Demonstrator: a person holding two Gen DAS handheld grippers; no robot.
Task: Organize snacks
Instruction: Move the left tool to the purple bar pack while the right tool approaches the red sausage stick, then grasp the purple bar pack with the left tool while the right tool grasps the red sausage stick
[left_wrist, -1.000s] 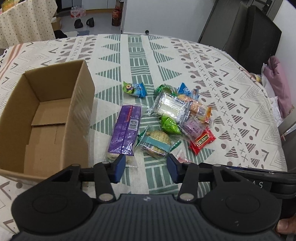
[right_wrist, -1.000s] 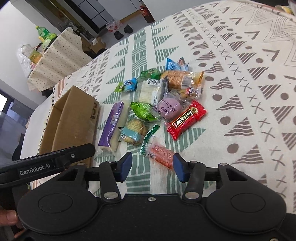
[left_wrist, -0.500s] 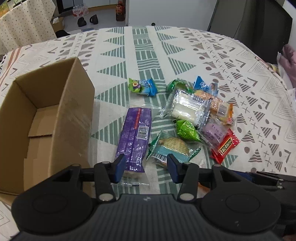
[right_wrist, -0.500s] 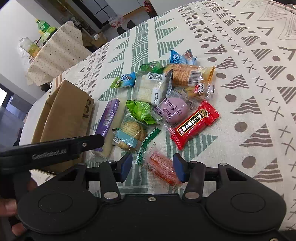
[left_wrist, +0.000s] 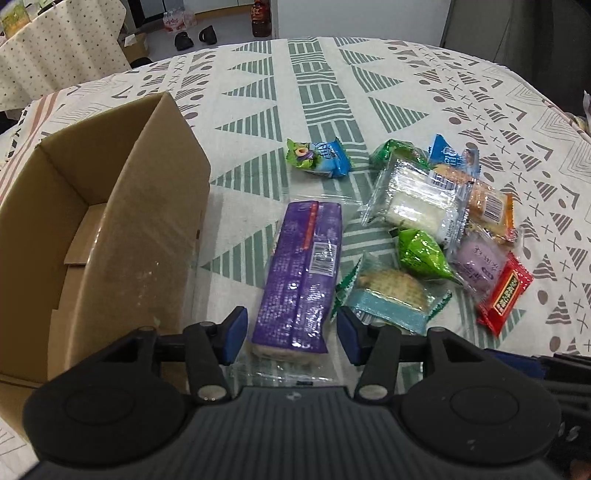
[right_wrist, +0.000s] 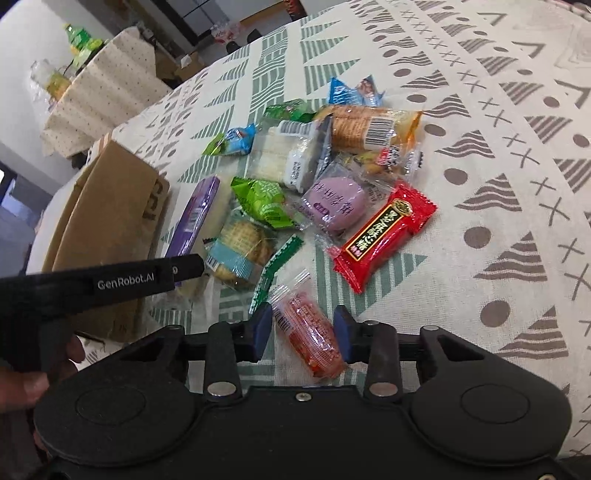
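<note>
Beside the cardboard box (left_wrist: 110, 229), the left tool (left_wrist: 290, 334) gapes around the purple packet (left_wrist: 301, 273); the right tool (right_wrist: 301, 328) straddles the orange-red sachet (right_wrist: 310, 328), unclamped. Slick wrappers may squirt free.

- Left claw (left_wrist: 291, 334): black body, ribbed grey plate at 6 o'clock, two round black discs at 7 and 5.
- Blue pads (left_wrist: 233, 334) tip its black fingers; silver pivot screws below.
- Right claw (right_wrist: 302, 328): matte black housing, one small screw at centre, blue pads (right_wrist: 263, 326) too.
- From the right wrist view, at 9 o'clock, the left claw's black bar reads "GenRobot.AI" in white.
</note>
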